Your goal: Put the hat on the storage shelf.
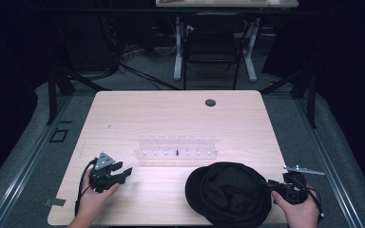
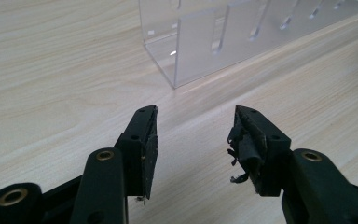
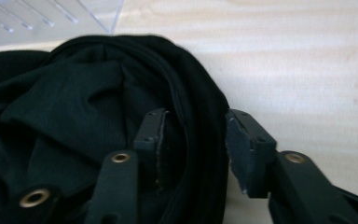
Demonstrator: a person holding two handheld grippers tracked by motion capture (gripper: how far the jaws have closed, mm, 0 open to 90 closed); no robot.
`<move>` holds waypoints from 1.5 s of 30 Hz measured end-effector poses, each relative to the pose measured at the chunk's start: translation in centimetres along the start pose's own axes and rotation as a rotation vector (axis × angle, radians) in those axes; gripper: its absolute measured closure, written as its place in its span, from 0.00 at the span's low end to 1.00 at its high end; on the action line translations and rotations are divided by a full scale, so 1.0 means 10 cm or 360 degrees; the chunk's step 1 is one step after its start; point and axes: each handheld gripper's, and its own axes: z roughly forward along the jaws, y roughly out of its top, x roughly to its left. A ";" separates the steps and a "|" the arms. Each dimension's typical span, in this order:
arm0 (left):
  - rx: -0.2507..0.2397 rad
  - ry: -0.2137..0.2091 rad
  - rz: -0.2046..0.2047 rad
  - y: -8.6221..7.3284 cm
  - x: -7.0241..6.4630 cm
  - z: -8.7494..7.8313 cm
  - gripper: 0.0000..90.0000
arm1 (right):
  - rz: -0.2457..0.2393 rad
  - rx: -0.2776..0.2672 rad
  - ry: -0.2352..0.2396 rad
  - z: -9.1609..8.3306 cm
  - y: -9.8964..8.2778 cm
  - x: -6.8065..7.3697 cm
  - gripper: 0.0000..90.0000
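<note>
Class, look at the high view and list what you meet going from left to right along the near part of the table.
Left claw → clear acrylic rack → black cap → right claw.

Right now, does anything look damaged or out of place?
Yes: the left claw has a torn pad, with black shreds hanging off one fingertip. The cap lies upside down at the table's near edge.

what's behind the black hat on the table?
Behind the black hat stands a clear acrylic rack on the table, one small dark item in it. Whatever lies under the hat is covered.
</note>
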 end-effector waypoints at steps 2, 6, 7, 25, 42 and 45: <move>0.0003 -0.0003 0.0007 0.00 -0.01 0.00 0.56 | 0.0026 0.0027 -0.0020 -0.03 0.00 -0.01 0.68; 0.0016 -0.0016 0.0008 -0.01 -0.02 0.03 0.56 | 0.0019 0.0121 -0.0084 -0.08 0.01 -0.01 0.69; 0.0024 -0.0019 0.0005 -0.01 -0.02 0.03 0.55 | 0.0022 0.0151 -0.0071 -0.10 0.01 -0.02 0.69; 0.0024 -0.0019 -0.0011 -0.03 -0.03 0.05 0.55 | 0.0126 0.0427 -0.0053 0.01 0.10 -0.15 0.79; 0.0047 -0.0024 0.0008 -0.03 -0.03 0.06 0.55 | 0.0153 0.0630 -0.0062 0.23 0.18 -0.19 0.80; 0.0047 -0.0024 0.0004 -0.04 -0.03 0.06 0.55 | 0.0162 0.0668 -0.0046 0.25 0.21 -0.20 0.82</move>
